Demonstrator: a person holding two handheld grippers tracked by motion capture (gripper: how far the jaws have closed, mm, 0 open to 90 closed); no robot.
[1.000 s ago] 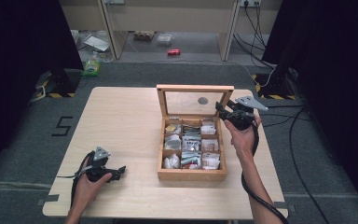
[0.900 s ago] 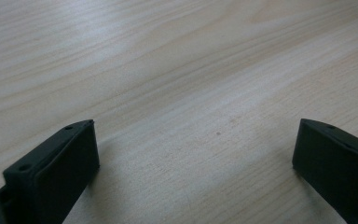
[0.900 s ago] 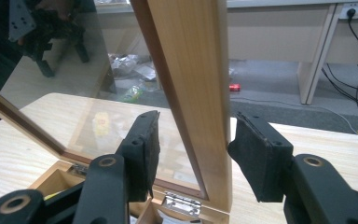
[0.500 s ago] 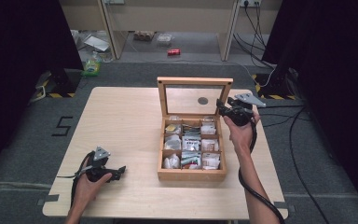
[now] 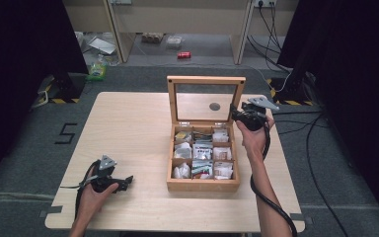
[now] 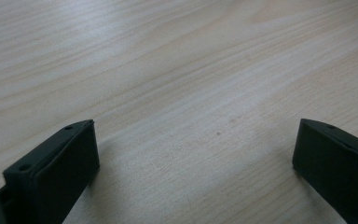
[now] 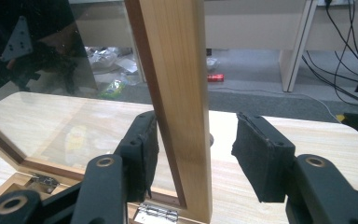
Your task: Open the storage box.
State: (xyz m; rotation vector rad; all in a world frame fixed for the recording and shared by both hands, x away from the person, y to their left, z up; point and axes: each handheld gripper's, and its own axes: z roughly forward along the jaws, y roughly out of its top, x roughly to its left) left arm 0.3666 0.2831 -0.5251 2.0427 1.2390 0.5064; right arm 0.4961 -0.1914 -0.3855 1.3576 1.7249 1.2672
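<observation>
A: The wooden tea box sits right of centre on the table, its glass-paned lid standing upright at the back on its hinges.

B: And the right gripper?

A: It straddles the lid's right-hand frame post. One pad lies against the glass side of the post; the other pad stands clear of the wood. So it's let go, not clamped. The jaws have just been easing apart, the post between them.

B: How would you handle this step?

A: I'd judge it a release after raising the lid. Back the gripper straight off, away from the post, without dragging sideways, or the lid could tip forward onto the compartments of tea sachets.

B: Which way does the lid run?

A: Its long edge runs left to right across the table; its pane faces the person. The post in the jaws runs vertically.

B: The left gripper?

A: Spread wide over bare tabletop near the front left, holding nothing.
</observation>
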